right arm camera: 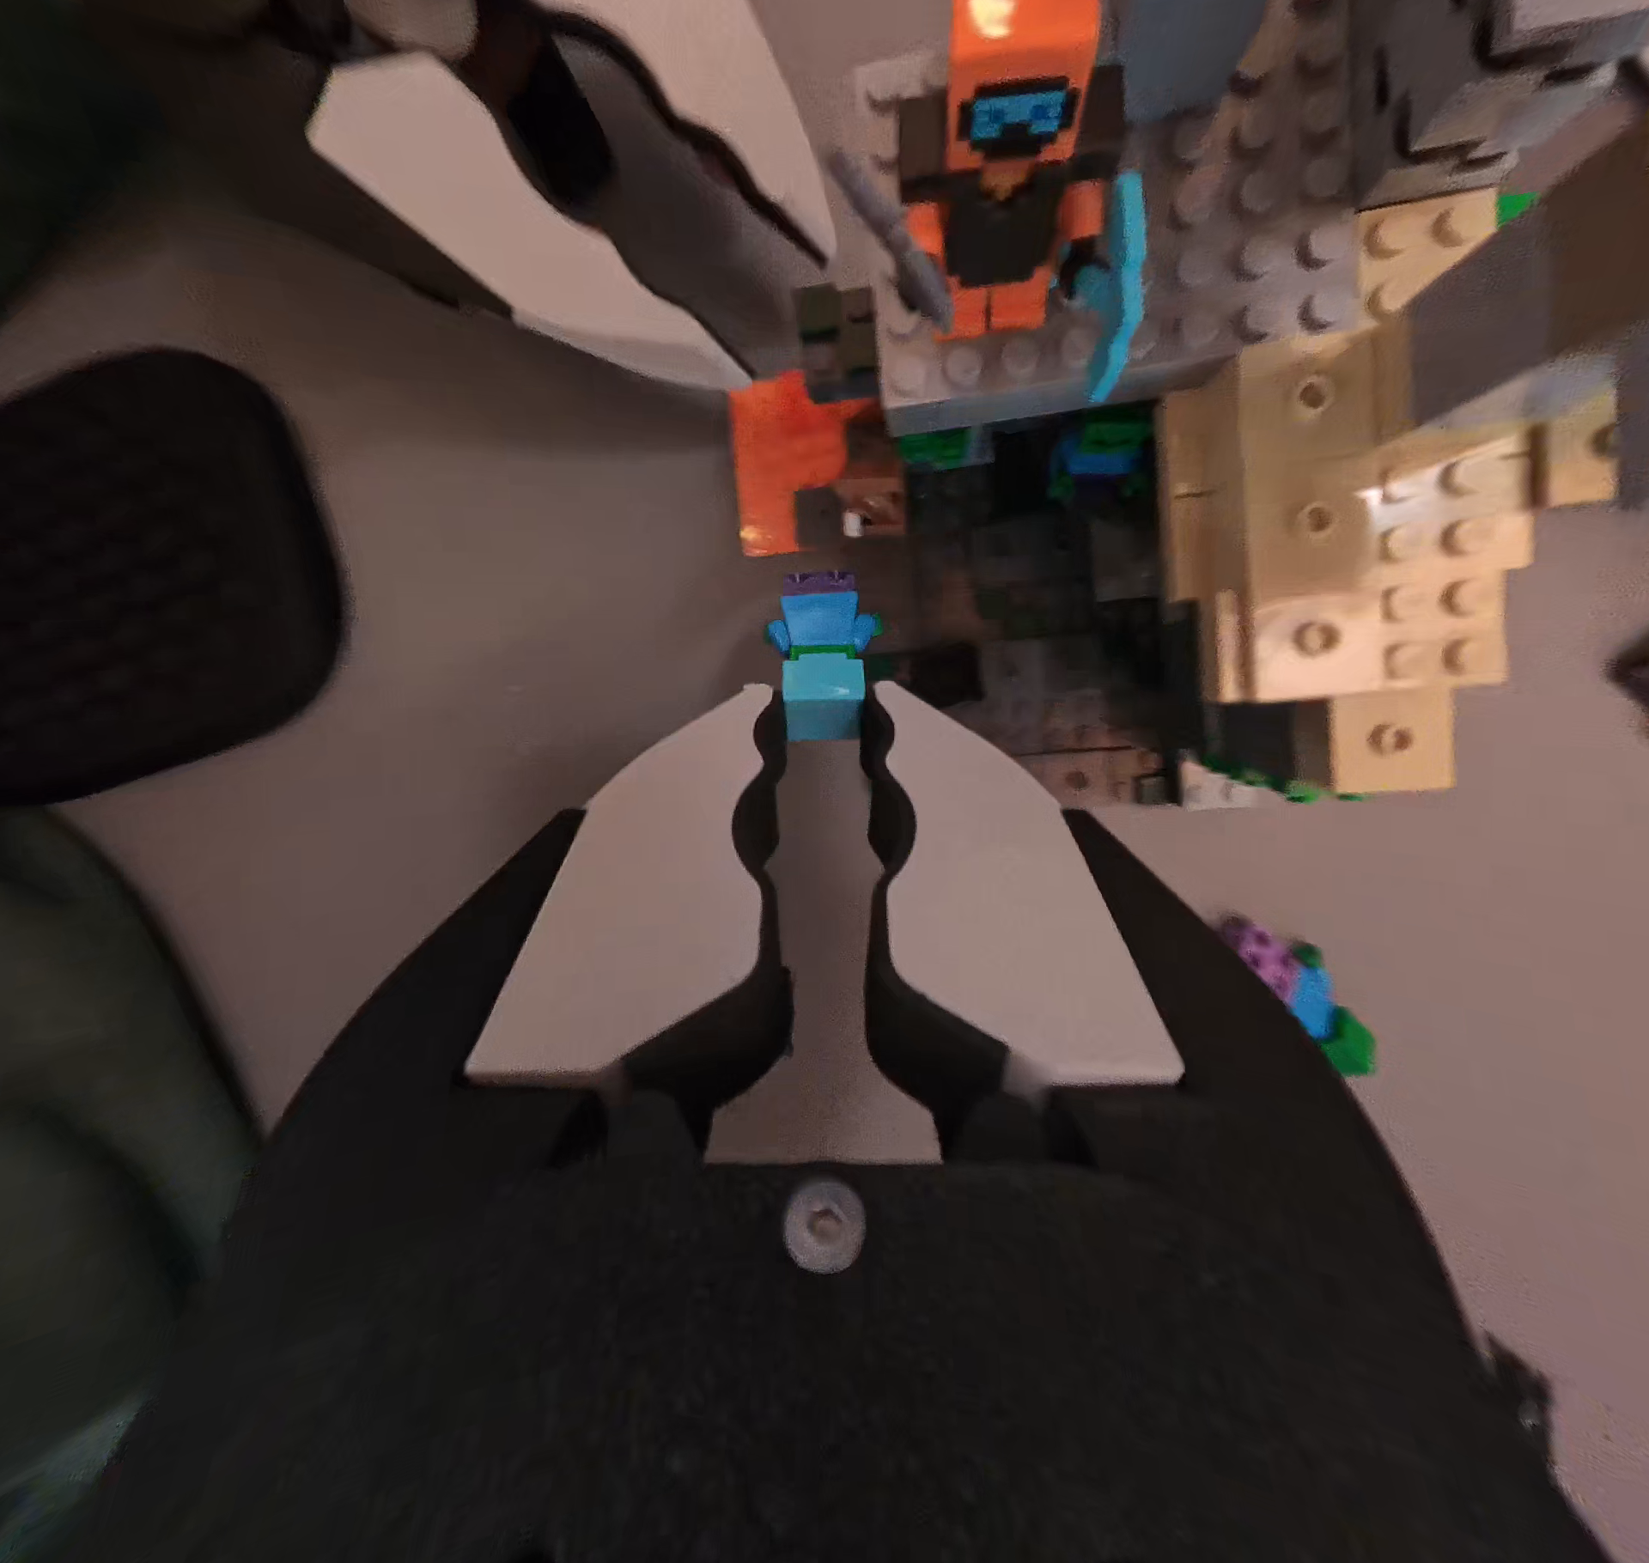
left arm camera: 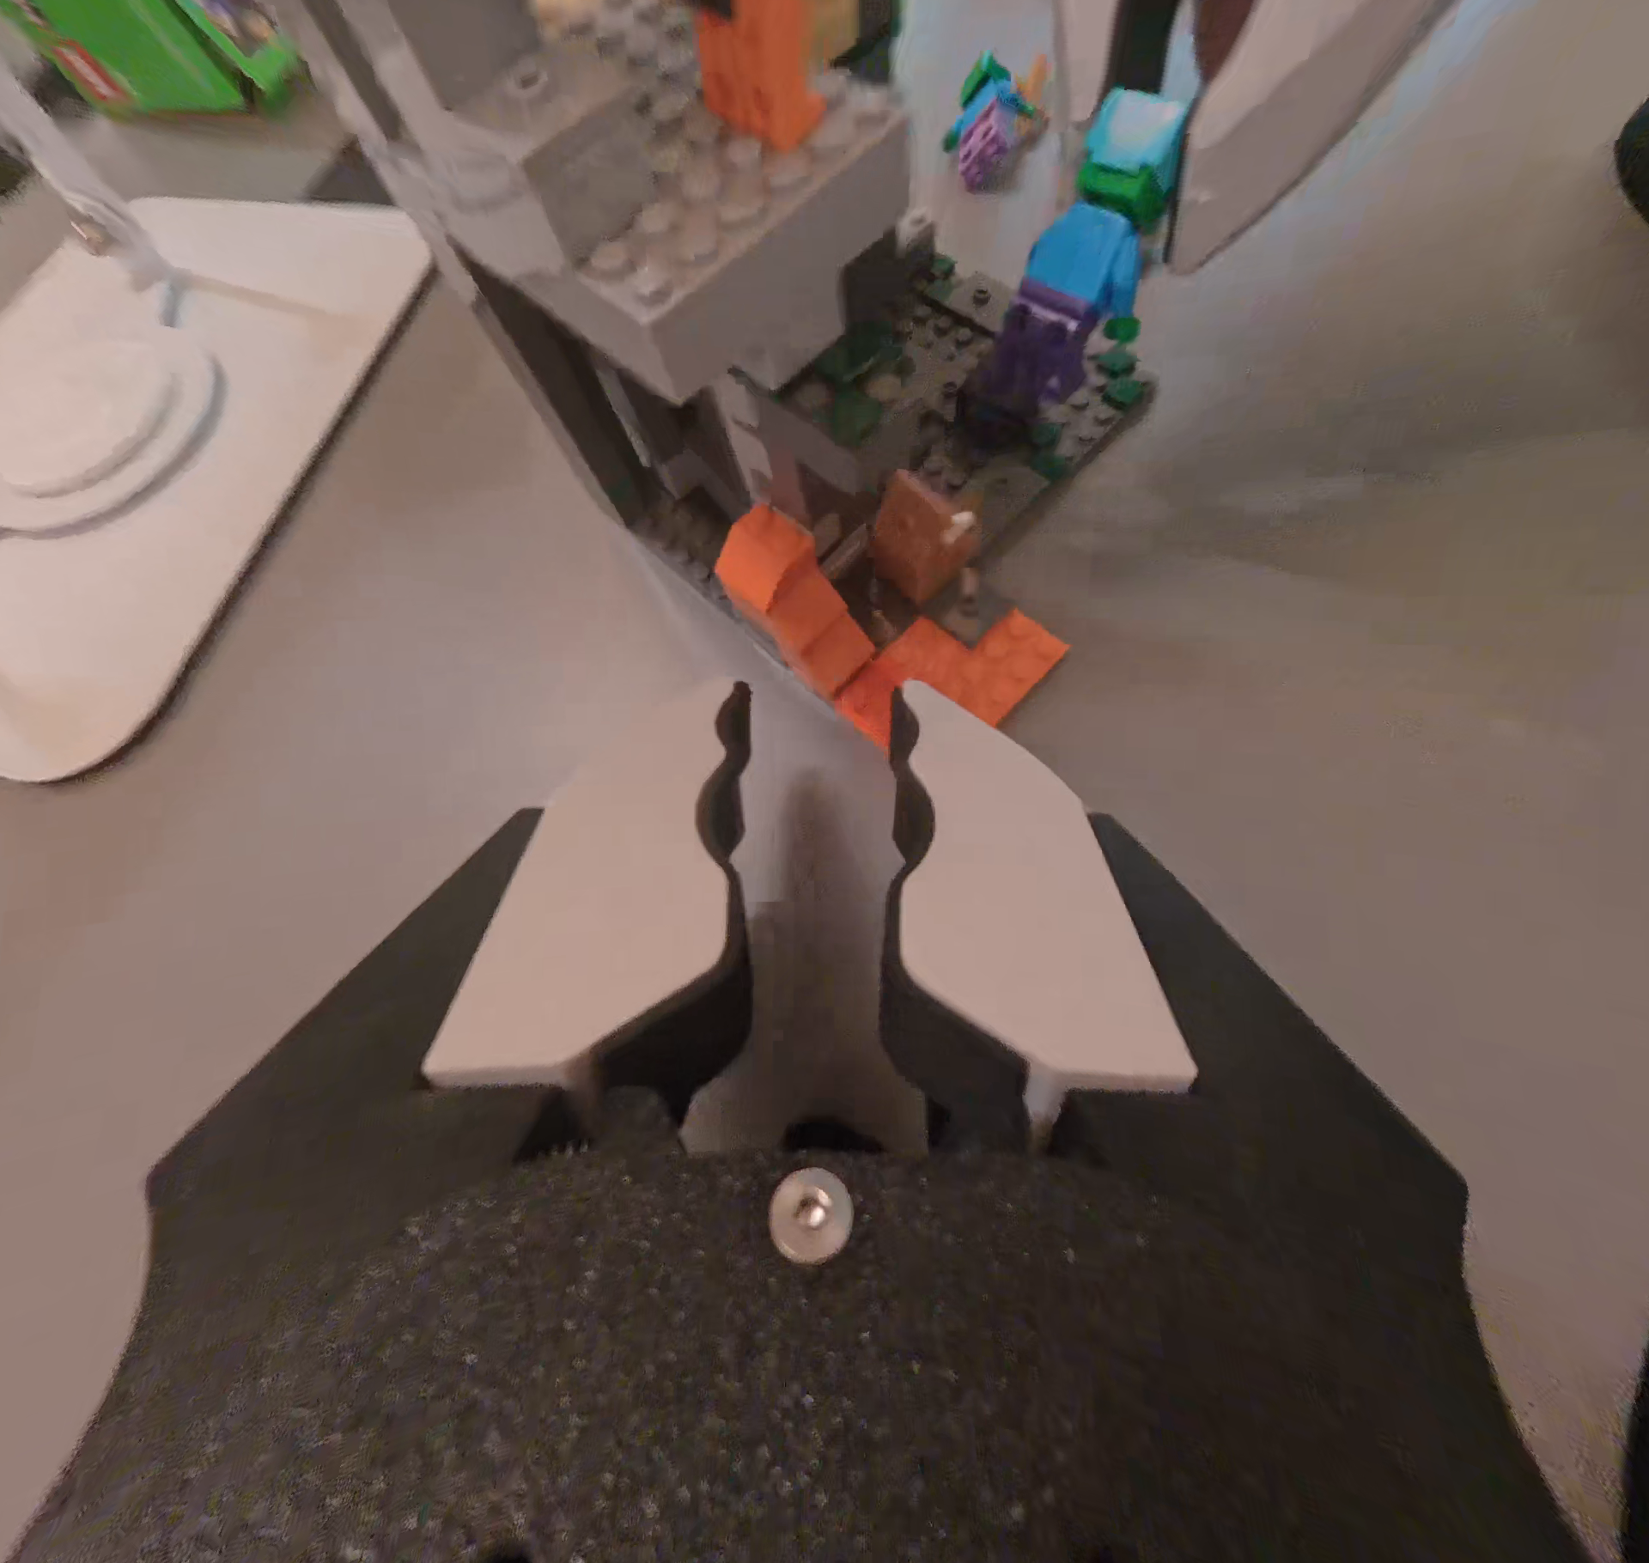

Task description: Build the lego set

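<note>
So the right gripper [right arm camera: 823, 699] is pinching the little blue figure [right arm camera: 823, 659] by its square head, with the body hanging straight out past the tips, legs pointing away. It's hovering right over the near edge of the dark studded base [left arm camera: 959, 414] of the lego build [right arm camera: 1160, 467], feet toward the studs. The left gripper [left arm camera: 814, 704] is sitting with its jaws apart, holding nothing, low by the orange corner tiles [left arm camera: 973, 668]. Next bit probably comes down to keeping the figure upright over the studs.

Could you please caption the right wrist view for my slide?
Right gripper fingers pinch a blue minifigure by its head beside the lego build.
</note>
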{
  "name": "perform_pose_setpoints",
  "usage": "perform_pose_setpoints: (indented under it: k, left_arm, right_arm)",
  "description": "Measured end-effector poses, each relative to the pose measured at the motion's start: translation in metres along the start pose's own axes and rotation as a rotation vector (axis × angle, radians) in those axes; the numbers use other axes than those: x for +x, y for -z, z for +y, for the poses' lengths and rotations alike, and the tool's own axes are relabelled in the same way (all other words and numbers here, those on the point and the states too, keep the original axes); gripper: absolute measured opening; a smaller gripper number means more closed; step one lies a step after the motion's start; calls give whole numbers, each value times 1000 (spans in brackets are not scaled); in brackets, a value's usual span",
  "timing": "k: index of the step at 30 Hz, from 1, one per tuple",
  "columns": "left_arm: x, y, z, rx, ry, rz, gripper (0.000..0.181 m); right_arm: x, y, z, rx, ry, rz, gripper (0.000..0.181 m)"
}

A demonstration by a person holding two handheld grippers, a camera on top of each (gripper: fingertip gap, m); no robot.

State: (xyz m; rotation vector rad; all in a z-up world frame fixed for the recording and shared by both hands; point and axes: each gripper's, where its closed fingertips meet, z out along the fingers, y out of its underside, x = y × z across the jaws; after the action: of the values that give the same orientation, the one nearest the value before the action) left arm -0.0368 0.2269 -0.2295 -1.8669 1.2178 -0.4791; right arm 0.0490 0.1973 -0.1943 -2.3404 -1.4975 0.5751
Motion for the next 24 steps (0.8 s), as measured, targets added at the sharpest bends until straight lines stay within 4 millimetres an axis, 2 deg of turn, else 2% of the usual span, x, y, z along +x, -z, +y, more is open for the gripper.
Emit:
perform_pose_setpoints:
  k: [3, 6, 10, 14, 17, 24]
  left_arm:
    - [24, 14, -15, 59, -99, -68, 28]
    - [53, 25, -49, 183, -200, -150, 33]
    - [66, 32, -76, 253, -338, -303, 27]
    - [70, 28, -80, 250, -439, -366, 13]
    - [75, 27, -79, 243, -514, -391, 12]
    - [77, 35, -82, 309, -473, -349, 10]
  right_arm:
    - [-24, 9, -6, 128, -78, -167, 16]
    - [-40, 16, -10, 216, -147, -291, 16]
    - [-56, 21, -12, 259, -193, -422, 15]
    - [-61, 24, -9, 257, -203, -475, 15]
    - [-63, 25, -4, 228, -195, -511, 15]
    - [-66, 29, -8, 245, -81, -478, 16]
